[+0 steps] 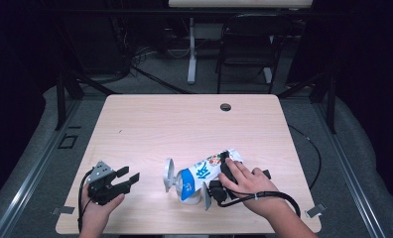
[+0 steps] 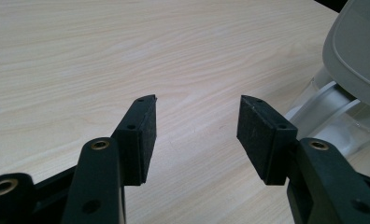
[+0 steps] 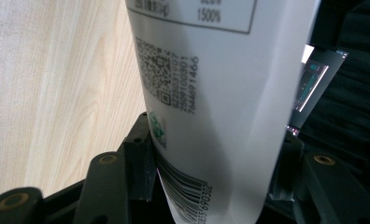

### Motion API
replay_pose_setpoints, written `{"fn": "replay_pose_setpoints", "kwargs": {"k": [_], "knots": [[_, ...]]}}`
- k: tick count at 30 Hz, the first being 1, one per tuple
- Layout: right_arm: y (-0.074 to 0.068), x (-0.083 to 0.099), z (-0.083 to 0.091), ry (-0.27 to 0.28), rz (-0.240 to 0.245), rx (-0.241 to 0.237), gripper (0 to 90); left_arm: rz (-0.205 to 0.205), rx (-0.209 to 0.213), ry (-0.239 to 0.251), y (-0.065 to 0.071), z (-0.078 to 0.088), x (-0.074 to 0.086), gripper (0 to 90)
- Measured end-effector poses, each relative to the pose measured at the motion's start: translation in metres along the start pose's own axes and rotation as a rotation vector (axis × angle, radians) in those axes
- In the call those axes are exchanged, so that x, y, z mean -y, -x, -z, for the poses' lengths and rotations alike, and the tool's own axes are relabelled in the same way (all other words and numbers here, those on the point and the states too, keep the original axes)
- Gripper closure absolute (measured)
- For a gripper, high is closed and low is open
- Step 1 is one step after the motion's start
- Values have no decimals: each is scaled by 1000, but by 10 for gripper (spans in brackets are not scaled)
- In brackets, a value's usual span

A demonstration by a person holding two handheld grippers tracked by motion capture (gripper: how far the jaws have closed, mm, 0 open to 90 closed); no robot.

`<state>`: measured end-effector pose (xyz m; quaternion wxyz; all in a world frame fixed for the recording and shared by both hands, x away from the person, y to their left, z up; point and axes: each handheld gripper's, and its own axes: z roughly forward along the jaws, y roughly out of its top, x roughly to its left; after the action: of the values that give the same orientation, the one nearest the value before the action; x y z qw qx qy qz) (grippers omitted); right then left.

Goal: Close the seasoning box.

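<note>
R gripper (image 1: 219, 179) clamps pouch (image 1: 204, 171), long axis diagonal, spout near-left.

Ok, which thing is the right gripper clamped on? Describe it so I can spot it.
Start at the wooden table and look to its near right part, under the person's right hand. There a pouch leans tilted, its lower end in a clear container. It is the one printed thing: white, with blue patches and a barcode.

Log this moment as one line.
left gripper: open, empty, over table | right gripper: shut on pouch | pouch: tilted over clear container, grey lid open
</note>
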<state>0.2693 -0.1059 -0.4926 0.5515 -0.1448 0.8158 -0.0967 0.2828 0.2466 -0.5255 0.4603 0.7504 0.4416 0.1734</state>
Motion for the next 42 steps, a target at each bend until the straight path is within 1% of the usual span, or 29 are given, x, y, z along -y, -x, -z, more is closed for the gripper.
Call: {"fn": "replay_pose_setpoints", "kwargs": {"k": [6,12,19,27,28,42], "knots": [[0,0,1,-5,7,5,473,2,0,1,0,0,0,478],[0,0,1,-5,9,7,478,-5,0,-2,0,0,0,478],[-1,1,0,10,5,8,482,-3,-1,-3,0,0,0,478],[-1,0,1,9,10,12,488,-2,-1,-2,0,0,0,478],[-1,0,1,-1,20,17,488,-2,-1,-1,0,0,0,478],[-1,0,1,6,22,21,496,-3,-1,-1,0,0,0,478]]}}
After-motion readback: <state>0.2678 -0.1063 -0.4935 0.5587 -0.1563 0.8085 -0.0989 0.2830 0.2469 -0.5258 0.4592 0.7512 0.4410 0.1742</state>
